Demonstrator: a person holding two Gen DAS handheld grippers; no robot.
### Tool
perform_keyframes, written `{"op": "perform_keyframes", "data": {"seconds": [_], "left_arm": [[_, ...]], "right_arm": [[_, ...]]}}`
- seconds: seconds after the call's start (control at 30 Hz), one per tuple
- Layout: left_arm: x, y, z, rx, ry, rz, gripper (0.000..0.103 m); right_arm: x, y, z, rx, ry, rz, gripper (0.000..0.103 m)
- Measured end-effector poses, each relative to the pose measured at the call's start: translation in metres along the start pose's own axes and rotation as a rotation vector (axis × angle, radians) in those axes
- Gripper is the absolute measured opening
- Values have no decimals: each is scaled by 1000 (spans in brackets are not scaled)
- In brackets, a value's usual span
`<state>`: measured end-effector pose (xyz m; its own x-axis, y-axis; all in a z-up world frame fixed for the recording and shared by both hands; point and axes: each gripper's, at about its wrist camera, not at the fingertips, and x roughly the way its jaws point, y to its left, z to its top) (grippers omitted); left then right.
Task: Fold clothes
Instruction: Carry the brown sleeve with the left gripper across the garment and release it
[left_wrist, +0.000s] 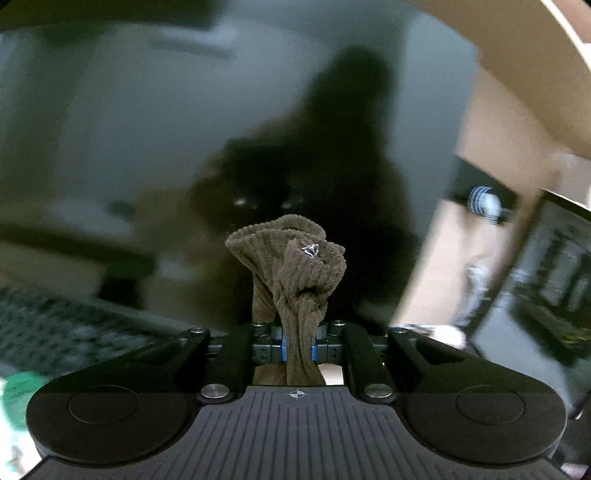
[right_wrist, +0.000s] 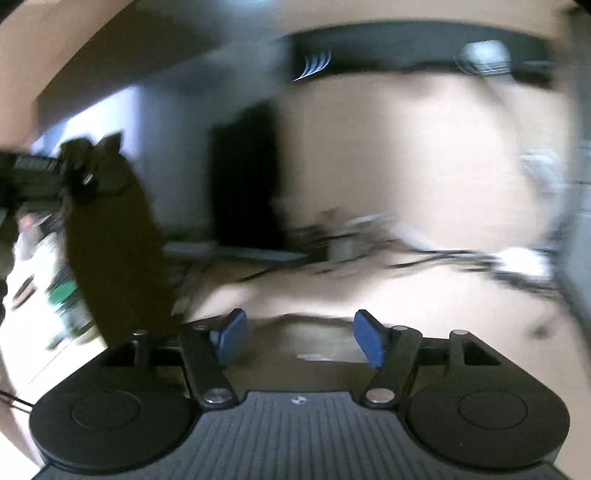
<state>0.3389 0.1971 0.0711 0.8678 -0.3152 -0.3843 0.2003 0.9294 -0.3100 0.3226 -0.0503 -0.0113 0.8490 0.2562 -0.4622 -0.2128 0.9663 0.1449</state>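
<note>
Between my left gripper (left_wrist: 297, 349) pads sits a bunched corner of the brown ribbed garment (left_wrist: 291, 273), pinched tight, the rest hanging out of the left wrist view. From the right wrist view that cloth (right_wrist: 118, 240) dangles at 9 o'clock, blurred. My right gripper (right_wrist: 300, 334) is spread, nothing between its blue pads (right_wrist: 232, 330). Next move, my call: swing right toward 9 o'clock, catch the free lower edge, keep left clamped, pull cloth taut before laying flat. Risk: grabbing a double layer.

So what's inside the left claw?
A bunched brown ribbed cloth, pinched between the left claw's blue pads. It sticks up above them. The part squeezed between the pads is hidden.
</note>
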Motion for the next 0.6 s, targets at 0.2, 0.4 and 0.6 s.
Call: {"op": "perform_keyframes", "data": {"seconds": [0.2,0.4,0.6], "left_arm": [[56,-99,-32,70,129,-295,49],[67,-138,-73,144,276,-475,89],[55,-71,-76,82,340,-341,94]], "right_arm": [[-56,-76,-7,99,-23,-250,66],[-67,-100,-24,170,11,-273,66],[-19,-57,-26,121,77,-85,47]]}}
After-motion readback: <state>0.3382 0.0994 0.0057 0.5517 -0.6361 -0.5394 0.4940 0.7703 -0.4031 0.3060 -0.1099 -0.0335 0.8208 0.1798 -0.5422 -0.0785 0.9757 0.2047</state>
